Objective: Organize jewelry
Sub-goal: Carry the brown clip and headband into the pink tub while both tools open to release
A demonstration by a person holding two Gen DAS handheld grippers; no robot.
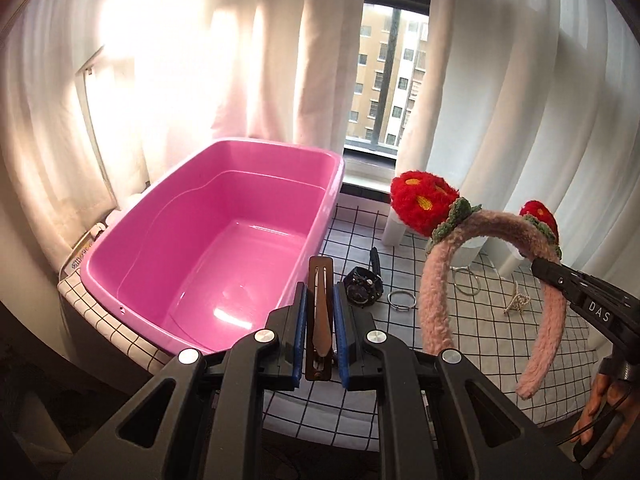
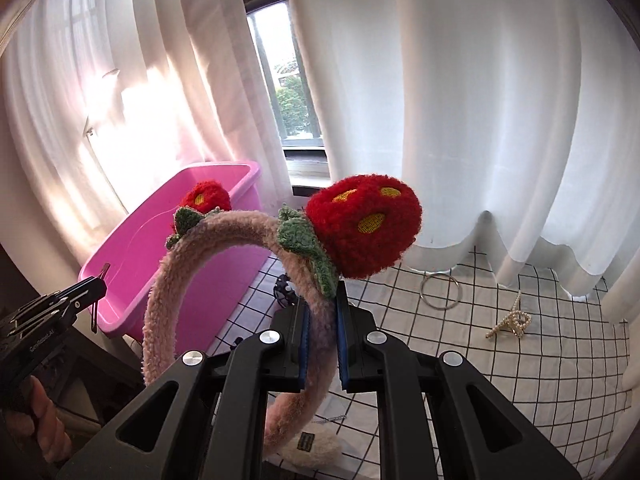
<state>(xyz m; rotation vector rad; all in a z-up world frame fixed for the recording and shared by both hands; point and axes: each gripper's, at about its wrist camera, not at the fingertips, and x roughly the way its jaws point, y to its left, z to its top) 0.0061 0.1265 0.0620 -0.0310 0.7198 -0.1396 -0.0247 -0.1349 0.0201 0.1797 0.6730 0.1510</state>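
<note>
The left tool is clamped on a brown hair clip, which stands upright between its blue pads, the long metal tongue of the clip running up the middle. Just past it sits a pink plastic tub on a surface covered with a white cloth ruled in black squares; the tub's inside is bare and glossy.

The right tool is closed tight on a fuzzy pink headband, gripping one leg of the arch just below a green knitted leaf. Two red woolly strawberries with yellow seeds crown the band (one large and close in the right wrist view, the other smaller toward the tub). The headband is held up off the cloth, its free leg hanging down.

Lying on the cloth between the two tools is a dark wristwatch, with a thin silver bangle just beside it. Further right lie a larger wire ring near the hem of the white curtains, and a knotted string of pearls a little apart from it. A hand wraps the right tool's handle at the frame edge. Behind the curtains a window shows a tan building.
</note>
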